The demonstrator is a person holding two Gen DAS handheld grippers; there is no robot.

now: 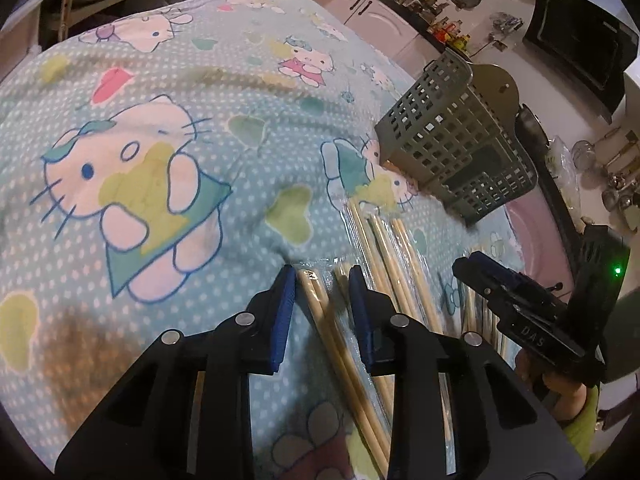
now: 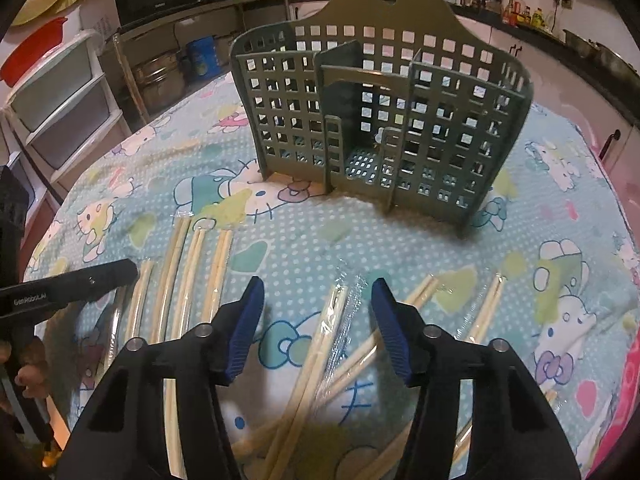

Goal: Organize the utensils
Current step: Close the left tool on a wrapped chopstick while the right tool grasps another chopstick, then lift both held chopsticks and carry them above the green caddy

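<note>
The left claw [image 1: 322, 276] is open a little way and holds nothing; one wrapped pair of chopsticks [image 1: 320, 300] lies right between its two blue pads. The right claw [image 2: 318, 292] is open wide and also holds nothing, and it hangs over another wrapped pair [image 2: 320, 344]. More pairs in clear wrap lie on the bench, which has a cat-print cloth [image 1: 160, 120] over it, some in a neat row and some crossed over each other. The green basket [image 2: 384, 120] stands upright just past them, and no chopsticks show in it. This looks like the picking-up step. Next, I think the left claw should go down, close on its pair, lift it, and drop it into a slot of the basket.
</note>
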